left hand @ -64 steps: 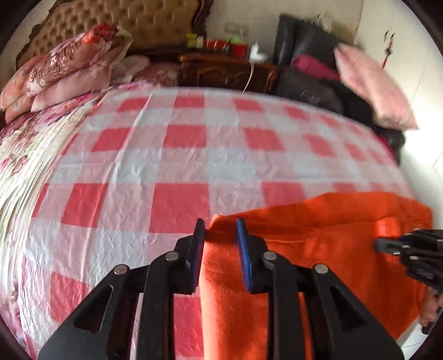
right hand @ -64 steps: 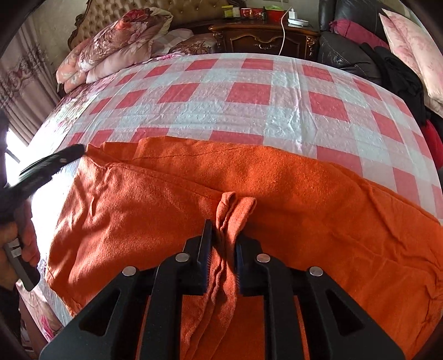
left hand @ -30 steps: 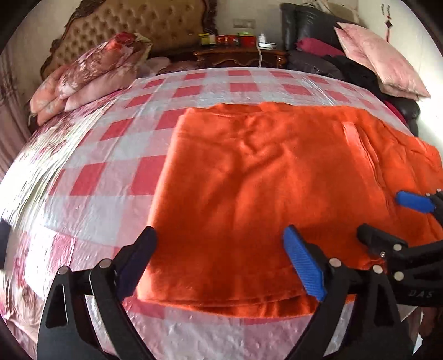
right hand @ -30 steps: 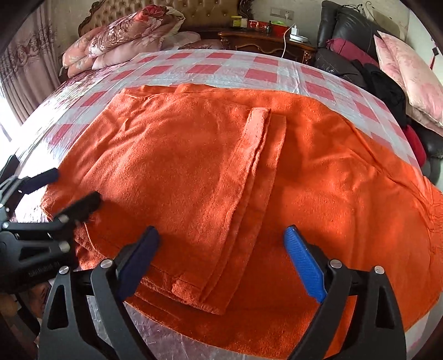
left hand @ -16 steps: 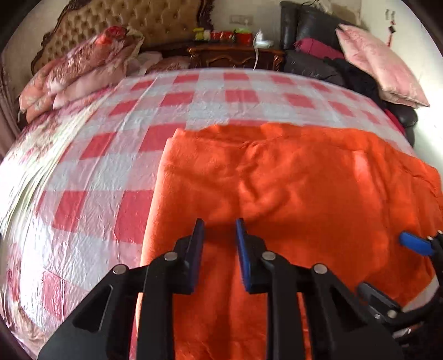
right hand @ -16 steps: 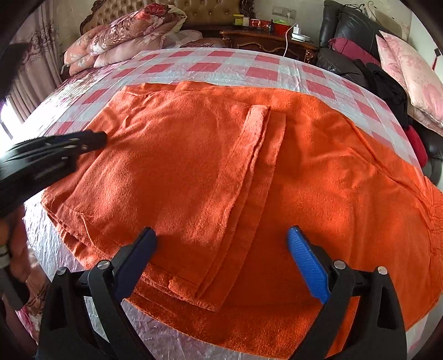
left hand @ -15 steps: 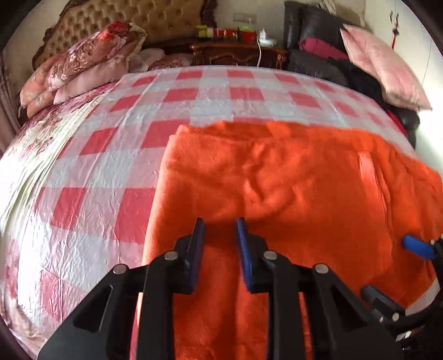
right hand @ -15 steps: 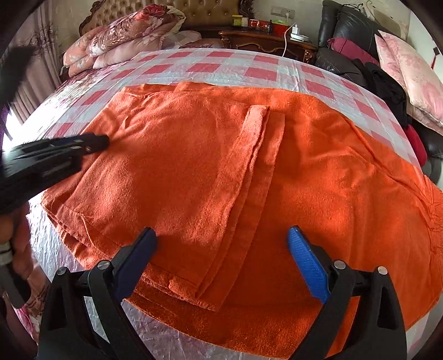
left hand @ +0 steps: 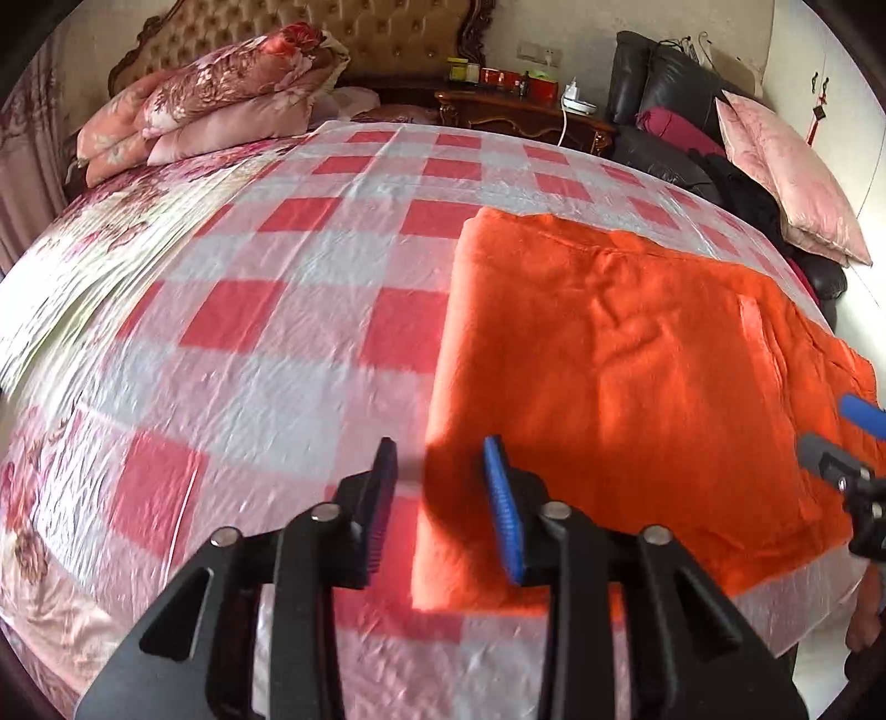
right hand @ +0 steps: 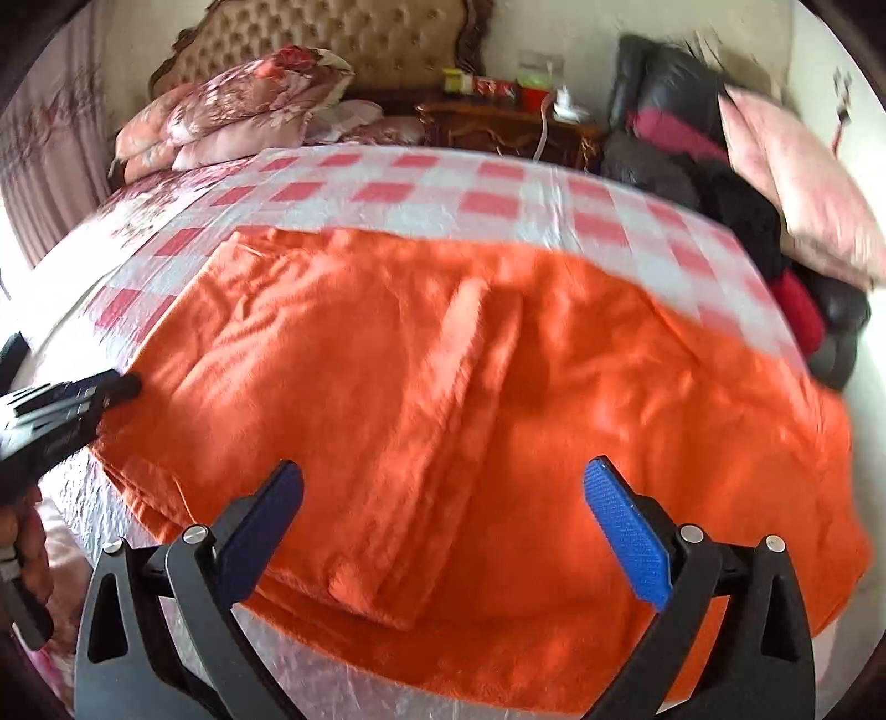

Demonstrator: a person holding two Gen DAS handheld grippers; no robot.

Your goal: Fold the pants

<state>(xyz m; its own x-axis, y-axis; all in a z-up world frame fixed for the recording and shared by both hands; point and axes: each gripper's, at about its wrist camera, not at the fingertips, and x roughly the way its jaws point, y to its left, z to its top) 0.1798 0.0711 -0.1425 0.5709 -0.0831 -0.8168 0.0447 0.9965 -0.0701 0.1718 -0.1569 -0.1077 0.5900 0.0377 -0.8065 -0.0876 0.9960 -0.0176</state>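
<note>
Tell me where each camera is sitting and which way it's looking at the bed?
Left wrist view: sits on the left gripper, looking down and forward at the left edge of the orange pants and the checked sheet; its own two fingers show, with the right gripper at the picture's right edge.
Right wrist view: sits on the right gripper, looking down over the pants' middle; its wide-open fingers show, plus the left gripper and a hand at the picture's left.
Both share the pants, sheet, floral bedding and headboard.
</note>
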